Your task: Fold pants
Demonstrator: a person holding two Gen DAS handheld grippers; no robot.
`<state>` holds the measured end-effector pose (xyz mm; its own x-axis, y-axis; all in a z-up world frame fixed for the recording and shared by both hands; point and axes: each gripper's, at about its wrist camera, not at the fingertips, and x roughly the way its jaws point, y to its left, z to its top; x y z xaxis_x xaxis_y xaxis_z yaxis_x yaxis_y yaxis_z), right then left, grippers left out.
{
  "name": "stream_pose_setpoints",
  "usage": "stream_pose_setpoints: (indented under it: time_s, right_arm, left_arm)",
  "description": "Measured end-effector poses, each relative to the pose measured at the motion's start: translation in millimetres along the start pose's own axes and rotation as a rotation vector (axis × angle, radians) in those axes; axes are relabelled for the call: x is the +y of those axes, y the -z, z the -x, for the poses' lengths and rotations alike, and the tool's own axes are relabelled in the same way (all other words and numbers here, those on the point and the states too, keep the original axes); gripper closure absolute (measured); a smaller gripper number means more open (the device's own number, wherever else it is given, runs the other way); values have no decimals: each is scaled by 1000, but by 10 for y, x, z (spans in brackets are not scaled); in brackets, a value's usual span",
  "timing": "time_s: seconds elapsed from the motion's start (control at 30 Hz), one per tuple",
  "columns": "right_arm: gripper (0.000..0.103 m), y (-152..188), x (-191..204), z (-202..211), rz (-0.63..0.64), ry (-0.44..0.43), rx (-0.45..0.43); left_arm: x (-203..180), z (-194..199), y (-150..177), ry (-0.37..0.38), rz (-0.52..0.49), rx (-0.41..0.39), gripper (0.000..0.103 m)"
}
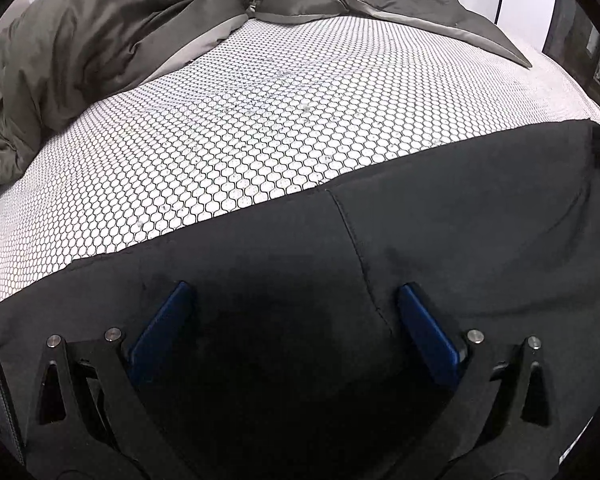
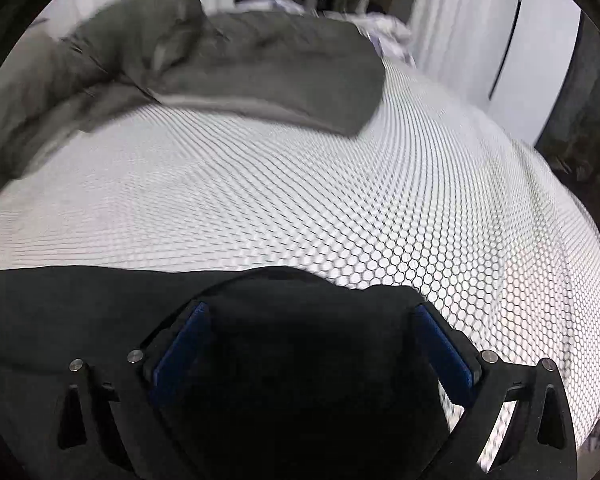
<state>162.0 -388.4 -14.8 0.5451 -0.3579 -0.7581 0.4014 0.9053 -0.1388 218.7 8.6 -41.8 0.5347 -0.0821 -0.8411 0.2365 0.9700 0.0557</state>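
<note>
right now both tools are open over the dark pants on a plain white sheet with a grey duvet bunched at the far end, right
Not quite: the sheet is not plain. The white bed sheet carries a black honeycomb print, clearest in the left wrist view. The rest holds: the left tool and right tool are both open over the dark fabric pants, and the grey duvet is bunched at the far end.

Both wrist cameras sit low and close over the black pants [image 1: 440, 232], facing forward across the patterned sheet [image 1: 240, 128]. Both views share the grey duvet [image 2: 236, 60] at the far side.
</note>
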Motion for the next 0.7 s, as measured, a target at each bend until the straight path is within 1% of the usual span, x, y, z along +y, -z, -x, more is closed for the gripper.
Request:
stream_pose_setpoints:
  time_s: [0.03,0.07,0.1,0.17,0.2,0.27,0.33,0.37,0.4,0.43,0.47,0.5,0.53,0.6,0.67,0.7]
  right_arm:
    - [24,-46,-16,-144,10,17,25]
    - [57,-95,-13,-269,7,24,51]
    - [62,-35,-149,-231,-14,16,41]
    - [62,-106,-257,-223,-86,-45,6]
    - [62,-152,-292,-274,-104,-55,12]
    - [62,-195,-259,-399,-73,-30,40]
    - [56,-215,-208,-403,-51,-10,23]
    - [44,-218,-199,-359,-50,-1,17]
    - [29,-134,-188,-198,-65,7,-1]
    - [20,-96,-201,-75,-83,4,-24]
    - [16,27,-204,110,-97,-7,-55]
    - [16,74,-192,222,-105,-20,-82]
    - [16,136,-162,332,-109,-32,-102]
    - [16,299,-4,552,-93,-92,-112]
    - [16,411,260,664,-44,-155,-109]
    - [16,491,385,701,-18,-173,-103]
  left_arm:
    - [-7,4,4,-1,6,-1,0]
    - [-5,4,5,-1,8,1,0]
    - [4,0,-4,0,11,1,0]
    - [27,-12,-32,-12,19,-4,0]
    - [35,-19,-41,-21,24,-7,0]
    - [57,-60,-75,-24,44,-4,0]
    - [52,-65,-79,-40,39,-2,0]
    - [45,-47,-80,-54,35,-4,0]
    - [40,-18,-77,-72,35,-6,0]
    - [29,49,-62,-108,40,-14,0]
    - [23,105,-55,-138,46,-28,0]
    - [13,155,-55,-154,51,-47,1]
    - [4,190,-77,-142,52,-67,1]
    - [-81,179,-135,-96,30,-70,1]
    - [-157,0,-229,-100,3,-30,0]
    - [-159,-103,-260,-103,3,2,0]
